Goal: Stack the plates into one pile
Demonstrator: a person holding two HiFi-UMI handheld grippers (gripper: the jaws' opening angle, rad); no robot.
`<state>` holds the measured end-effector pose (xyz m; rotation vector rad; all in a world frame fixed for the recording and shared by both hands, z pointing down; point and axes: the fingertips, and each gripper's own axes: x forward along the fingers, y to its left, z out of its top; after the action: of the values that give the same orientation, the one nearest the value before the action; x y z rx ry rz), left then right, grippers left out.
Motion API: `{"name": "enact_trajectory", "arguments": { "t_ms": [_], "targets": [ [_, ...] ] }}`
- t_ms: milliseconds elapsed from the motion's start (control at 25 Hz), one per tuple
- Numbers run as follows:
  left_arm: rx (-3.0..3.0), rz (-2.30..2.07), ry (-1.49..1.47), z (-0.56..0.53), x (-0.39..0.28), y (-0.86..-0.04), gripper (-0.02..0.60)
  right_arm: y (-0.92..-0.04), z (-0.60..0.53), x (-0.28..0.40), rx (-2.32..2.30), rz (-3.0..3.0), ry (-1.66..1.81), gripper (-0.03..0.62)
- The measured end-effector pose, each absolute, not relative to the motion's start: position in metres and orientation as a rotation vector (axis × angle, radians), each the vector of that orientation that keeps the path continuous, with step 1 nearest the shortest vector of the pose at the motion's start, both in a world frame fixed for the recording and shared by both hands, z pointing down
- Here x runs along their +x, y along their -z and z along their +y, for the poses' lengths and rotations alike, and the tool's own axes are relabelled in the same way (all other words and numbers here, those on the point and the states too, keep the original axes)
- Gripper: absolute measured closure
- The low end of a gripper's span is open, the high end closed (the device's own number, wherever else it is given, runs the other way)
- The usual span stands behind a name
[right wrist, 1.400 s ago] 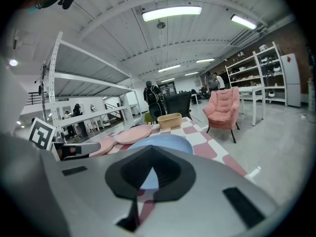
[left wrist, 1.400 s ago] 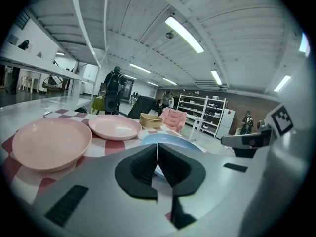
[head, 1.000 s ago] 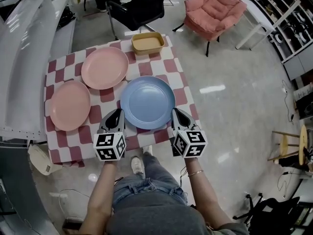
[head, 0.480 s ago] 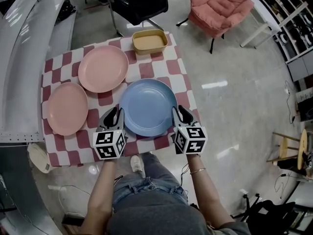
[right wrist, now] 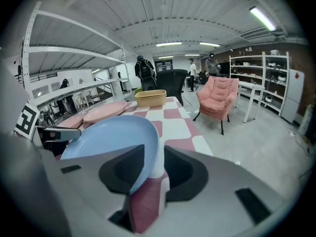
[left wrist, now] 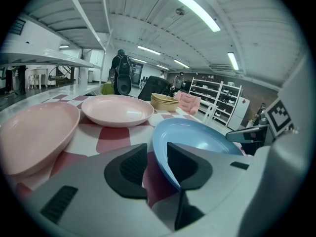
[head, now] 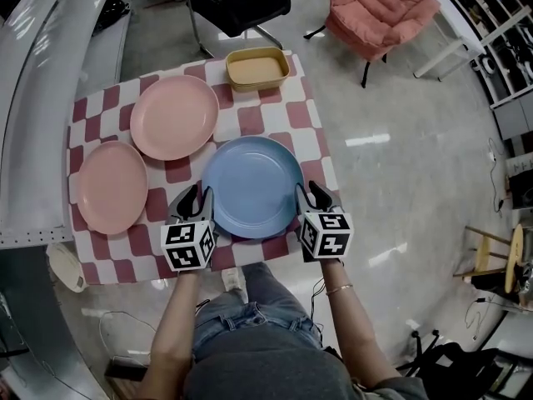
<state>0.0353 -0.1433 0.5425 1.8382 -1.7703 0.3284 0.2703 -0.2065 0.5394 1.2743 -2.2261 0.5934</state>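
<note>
Fingers [left wrist: 127, 171] of left gripper [head: 197, 197] and right gripper [head: 310, 194], just opened wide, astride blue plate [head: 252, 186]; contact seemingly none.

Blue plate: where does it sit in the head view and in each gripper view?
Head view: blue plate at picture centre.
Left gripper view: lower right, rim between the jaws.
Right gripper view: lower left, rim between the jaws.
Shared landmark: tan tray beyond the plate in all three.

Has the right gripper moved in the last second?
Yes. Against the checked tablecloth, the right gripper has edged forward along the blue plate's side; its jaws have just been opening and now straddle the plate's rim without gripping.
</note>
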Motion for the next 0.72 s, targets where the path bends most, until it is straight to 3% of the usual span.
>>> {"name": "enact_trajectory", "arguments": {
  "t_ms": [720],
  "targets": [
    [1.79, -1.737, -0.397, -0.151, 0.041, -0.559, 0.467, -0.566, -0.207, 0.266, 1.215, -2.166, -0.669, 0.484]
  ]
}}
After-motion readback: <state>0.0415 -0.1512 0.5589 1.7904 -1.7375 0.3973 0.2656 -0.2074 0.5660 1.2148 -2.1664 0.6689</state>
